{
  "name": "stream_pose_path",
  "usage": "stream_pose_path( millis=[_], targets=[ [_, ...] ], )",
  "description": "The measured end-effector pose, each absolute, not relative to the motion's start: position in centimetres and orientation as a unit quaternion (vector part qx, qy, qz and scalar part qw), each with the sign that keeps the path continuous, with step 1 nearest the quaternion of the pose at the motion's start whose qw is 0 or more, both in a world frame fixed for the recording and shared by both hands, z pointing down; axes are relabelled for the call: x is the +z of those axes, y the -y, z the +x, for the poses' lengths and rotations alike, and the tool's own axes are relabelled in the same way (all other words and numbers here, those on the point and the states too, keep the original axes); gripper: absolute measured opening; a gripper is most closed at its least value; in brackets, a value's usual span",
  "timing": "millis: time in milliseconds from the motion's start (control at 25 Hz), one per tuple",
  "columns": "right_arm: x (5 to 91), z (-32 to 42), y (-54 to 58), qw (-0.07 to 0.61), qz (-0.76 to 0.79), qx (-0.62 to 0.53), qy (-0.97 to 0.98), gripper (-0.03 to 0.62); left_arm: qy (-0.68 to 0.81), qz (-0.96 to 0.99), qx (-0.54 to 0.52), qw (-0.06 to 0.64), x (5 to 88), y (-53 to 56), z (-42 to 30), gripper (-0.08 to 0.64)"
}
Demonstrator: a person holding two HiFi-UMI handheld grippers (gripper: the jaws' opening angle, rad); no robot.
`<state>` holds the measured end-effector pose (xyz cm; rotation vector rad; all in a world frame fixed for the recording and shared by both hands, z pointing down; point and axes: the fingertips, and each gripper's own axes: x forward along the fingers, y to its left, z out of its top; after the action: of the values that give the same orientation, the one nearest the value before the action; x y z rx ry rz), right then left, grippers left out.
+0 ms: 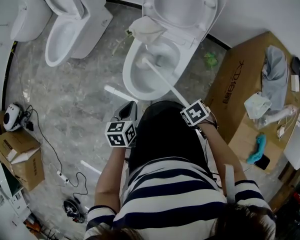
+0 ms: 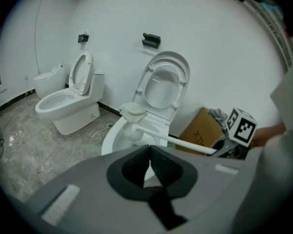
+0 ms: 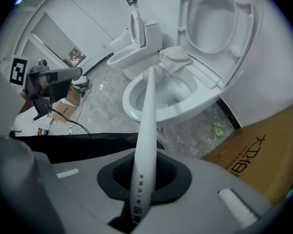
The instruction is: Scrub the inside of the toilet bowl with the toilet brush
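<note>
Now the right gripper is clamping its jaws on the white handle of the toilet brush, and the handle is running straight out from between the pads toward 12 o'clock. The brush's head is sitting at the far end of the toilet bowl, by the back rim and just beside a crumpled pale cloth that is lying on that rim. From the left gripper view the head seems to be at rim height; whether it is touching the porcelain I cannot tell. The seat and lid are standing upright behind the bowl.

Over at the person's 11 o'clock, the left gripper is hanging low in front of the bowl with its jaws drawn together, pads all but meeting and gripping nothing. It is staying apart from the brush handle.

Round the scene, a second toilet is standing at 10 o'clock with its own seat up, and a cardboard box is sitting at 2 o'clock, carrying rags and small bits on top. The floor is grey marbled tile.
</note>
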<state>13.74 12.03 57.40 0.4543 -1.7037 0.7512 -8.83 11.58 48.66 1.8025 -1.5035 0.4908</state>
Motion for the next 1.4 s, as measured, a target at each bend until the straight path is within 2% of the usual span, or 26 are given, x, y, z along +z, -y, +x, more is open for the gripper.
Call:
stream_pose_path(
  millis=[440,760,1400],
  targets=[
    [62.2,10.5,-8.8,0.638,0.174,0.318,0.679,0.034,0.540,0.716,0.220,0.383,54.1,-7.6,-10.0,0.000],
    [65.0,9.5,-5.0,0.698,0.150,0.273,0.644,0.034,0.503,0.733,0.244,0.388,57.5,-4.6,-10.9,0.000],
    [67.8,8.6,0.5,0.732,0.131,0.236,0.625,0.034,0.478,0.724,0.264,0.421,61.8,-0.9,-12.4,0.000]
  ],
)
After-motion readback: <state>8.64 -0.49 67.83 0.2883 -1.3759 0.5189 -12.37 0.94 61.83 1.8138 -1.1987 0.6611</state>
